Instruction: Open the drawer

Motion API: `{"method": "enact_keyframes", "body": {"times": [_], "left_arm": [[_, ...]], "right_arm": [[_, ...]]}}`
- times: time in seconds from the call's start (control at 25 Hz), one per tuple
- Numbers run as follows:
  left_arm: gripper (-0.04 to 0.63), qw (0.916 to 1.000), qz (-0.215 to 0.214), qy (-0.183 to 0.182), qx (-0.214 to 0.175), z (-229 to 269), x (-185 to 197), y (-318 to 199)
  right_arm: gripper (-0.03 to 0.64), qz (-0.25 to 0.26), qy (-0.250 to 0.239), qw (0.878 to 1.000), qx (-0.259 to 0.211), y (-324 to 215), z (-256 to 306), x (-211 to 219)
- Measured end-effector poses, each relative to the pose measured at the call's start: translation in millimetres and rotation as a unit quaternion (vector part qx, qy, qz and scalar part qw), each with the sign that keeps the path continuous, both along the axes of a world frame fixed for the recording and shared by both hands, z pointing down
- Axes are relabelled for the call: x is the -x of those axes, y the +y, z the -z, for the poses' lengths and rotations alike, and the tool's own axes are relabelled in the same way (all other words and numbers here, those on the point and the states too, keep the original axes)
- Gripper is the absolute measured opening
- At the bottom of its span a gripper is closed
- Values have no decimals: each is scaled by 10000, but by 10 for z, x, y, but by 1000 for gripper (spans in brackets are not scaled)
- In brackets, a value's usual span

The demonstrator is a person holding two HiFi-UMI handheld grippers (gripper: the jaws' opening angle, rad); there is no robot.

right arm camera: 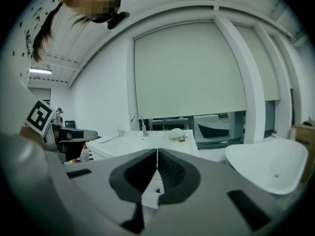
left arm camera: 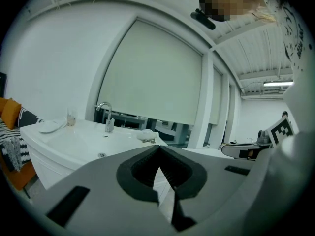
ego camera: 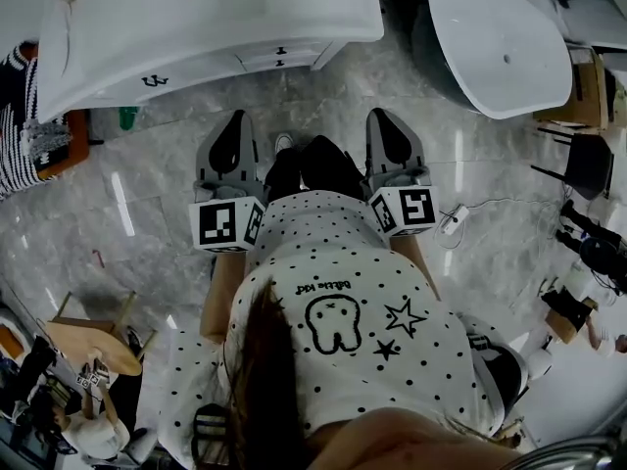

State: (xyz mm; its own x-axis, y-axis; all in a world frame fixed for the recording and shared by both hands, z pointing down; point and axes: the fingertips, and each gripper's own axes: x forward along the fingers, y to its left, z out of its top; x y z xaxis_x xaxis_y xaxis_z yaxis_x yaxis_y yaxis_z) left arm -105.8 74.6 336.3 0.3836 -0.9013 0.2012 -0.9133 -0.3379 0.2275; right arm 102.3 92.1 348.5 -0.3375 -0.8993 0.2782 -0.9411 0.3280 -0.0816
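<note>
A white vanity (ego camera: 196, 27) with a sink stands ahead of me. Its drawer fronts (ego camera: 257, 59) carry small black handles (ego camera: 281, 51) and sit flush with the cabinet. My left gripper (ego camera: 237, 116) and right gripper (ego camera: 378, 114) are held side by side over the marble floor, short of the vanity and pointing toward it. Both are shut with nothing between the jaws. In the left gripper view the left gripper (left arm camera: 159, 147) faces the basin and faucet (left arm camera: 106, 117). In the right gripper view the right gripper (right arm camera: 157, 152) lines up with a drawer handle (right arm camera: 158, 190).
A white freestanding tub (ego camera: 500, 37) stands at the right of the vanity. An orange seat with striped cloth (ego camera: 27, 130) is at the left. A wooden stool (ego camera: 93, 339) is at the lower left. A power strip with its cable (ego camera: 453, 220) lies on the floor at the right.
</note>
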Motion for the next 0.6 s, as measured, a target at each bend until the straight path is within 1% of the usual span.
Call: {"method": "enact_keyframes", "body": {"times": [0.12,0.28,0.6], "left_arm": [[5,10000,47,39,17,13,-53,-116],[5,9998,189,-8,44,14,-162,-363],[5,9971,737,-7,-189,144,-392,-861]], "right_arm": [[15,51,16,10000,49,-125,3,-39],[15,198,-28,9998,85,-403,-24,-147],[15,609,2,9981,-62,-1024,92,-477]]}}
